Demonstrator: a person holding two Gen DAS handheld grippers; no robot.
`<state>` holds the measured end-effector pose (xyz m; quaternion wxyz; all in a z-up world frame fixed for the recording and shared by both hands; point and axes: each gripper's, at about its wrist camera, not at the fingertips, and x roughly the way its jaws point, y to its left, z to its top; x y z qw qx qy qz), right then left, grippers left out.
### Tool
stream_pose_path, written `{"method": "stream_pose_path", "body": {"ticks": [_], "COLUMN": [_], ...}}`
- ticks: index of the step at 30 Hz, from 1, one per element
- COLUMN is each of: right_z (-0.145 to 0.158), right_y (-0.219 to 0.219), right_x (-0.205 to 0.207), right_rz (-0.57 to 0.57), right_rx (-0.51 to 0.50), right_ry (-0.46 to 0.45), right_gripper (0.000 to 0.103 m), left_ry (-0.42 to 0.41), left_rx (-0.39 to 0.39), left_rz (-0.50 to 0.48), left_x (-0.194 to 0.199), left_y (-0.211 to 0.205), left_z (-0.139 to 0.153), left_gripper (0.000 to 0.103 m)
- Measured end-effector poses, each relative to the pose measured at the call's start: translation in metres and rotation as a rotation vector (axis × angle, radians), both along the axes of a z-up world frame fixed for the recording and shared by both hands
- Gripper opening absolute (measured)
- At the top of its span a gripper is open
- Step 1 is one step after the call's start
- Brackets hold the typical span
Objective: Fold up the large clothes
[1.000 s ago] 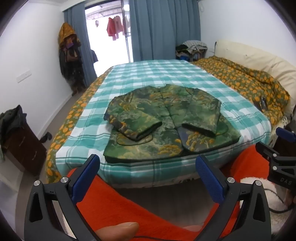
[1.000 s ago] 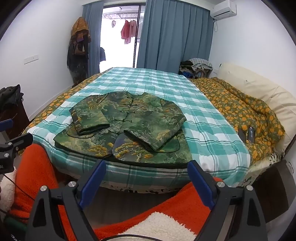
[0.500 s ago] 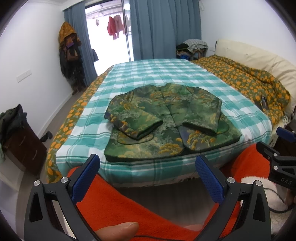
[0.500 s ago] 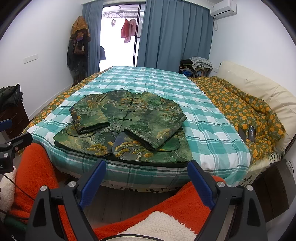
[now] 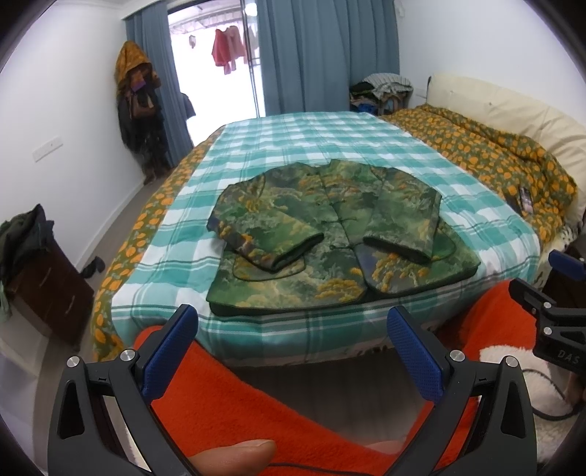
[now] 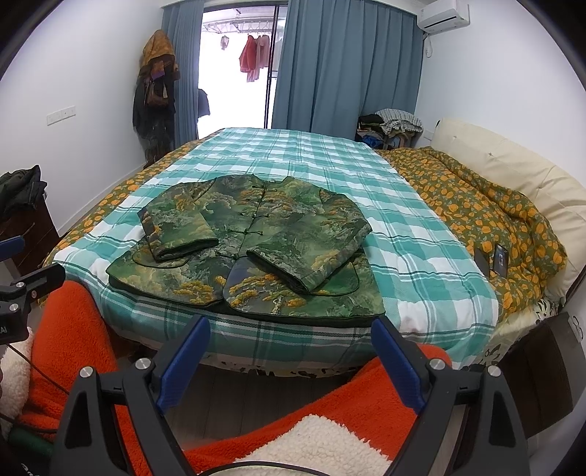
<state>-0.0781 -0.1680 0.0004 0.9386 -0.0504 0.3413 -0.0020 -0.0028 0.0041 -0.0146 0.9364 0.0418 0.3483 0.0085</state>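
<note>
Left-wrist view shows our left gripper [image 5: 291,353] spread wide and empty, our right gripper [image 6: 289,360] likewise wide and touching nothing, while the green patterned jacket [image 5: 329,234] lies sleeves-folded near the bed's [image 5: 329,131] front edge.

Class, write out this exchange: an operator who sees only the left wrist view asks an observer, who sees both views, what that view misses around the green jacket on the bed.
Operator: I see only one finger of the right gripper. Is it open?
Observer: Yes. The right gripper is open with nothing between its jaws, short of the jacket.
Operator: Is anything mounted high on the wall right of the curtains?
Observer: A white air conditioner, near the ceiling.
</note>
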Motion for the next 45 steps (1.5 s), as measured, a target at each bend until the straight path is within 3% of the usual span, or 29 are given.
{"method": "stream_pose_path", "body": {"ticks": [45], "right_z": [-0.008], "right_y": [-0.013], "right_x": [0.001], "right_rz": [-0.029], "right_rx": [0.005], "right_ry": [0.040], "right_gripper": [0.092], "left_ry": [0.040], "left_rx": [0.011], "left_rz": [-0.004], "left_x": [0.003], "left_y": [-0.004], "left_z": [-0.007], "left_gripper": [0.103]}}
